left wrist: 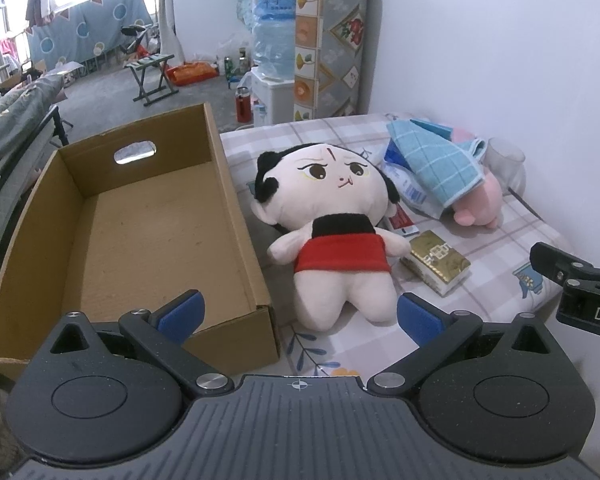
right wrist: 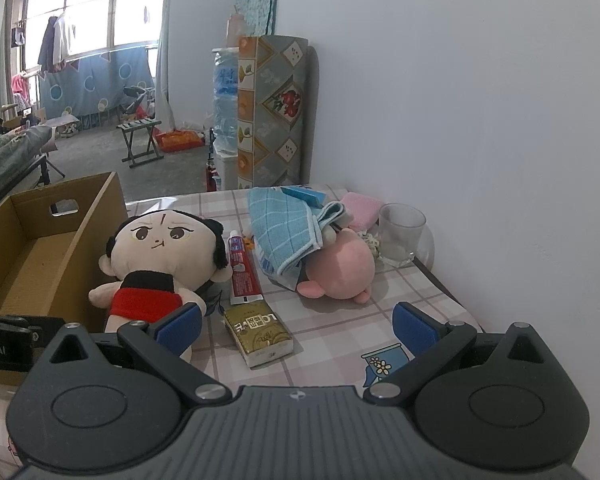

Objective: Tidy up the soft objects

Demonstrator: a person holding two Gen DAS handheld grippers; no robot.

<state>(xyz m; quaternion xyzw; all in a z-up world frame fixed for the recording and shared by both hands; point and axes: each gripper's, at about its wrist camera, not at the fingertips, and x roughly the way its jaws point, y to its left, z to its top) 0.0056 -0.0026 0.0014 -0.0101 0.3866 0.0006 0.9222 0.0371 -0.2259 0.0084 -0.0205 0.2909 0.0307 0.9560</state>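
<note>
Left gripper [left wrist: 298,312] is hovering with jaws spread wide, gripping nothing; right gripper [right wrist: 298,326] likewise released and holding nothing. Black-haired plush doll in red skirt [left wrist: 332,216] is lying face-up on the plaid-cloth counter [left wrist: 512,248], just ahead of the left gripper, with its feet between the blue pads. Brown open cardboard box [left wrist: 148,216] is sitting ahead-left of it, touching the doll's side. Gold rectangular tissue pack [right wrist: 258,334] is lying just ahead of the right gripper, red toothpaste tube [right wrist: 242,272] beyond it. Pink round plush toy [right wrist: 340,268] is lying further ahead, partly under a light-blue checked towel [right wrist: 284,228]. Clear glass cup [right wrist: 400,234] is standing ahead-right, beside the wall.
</note>
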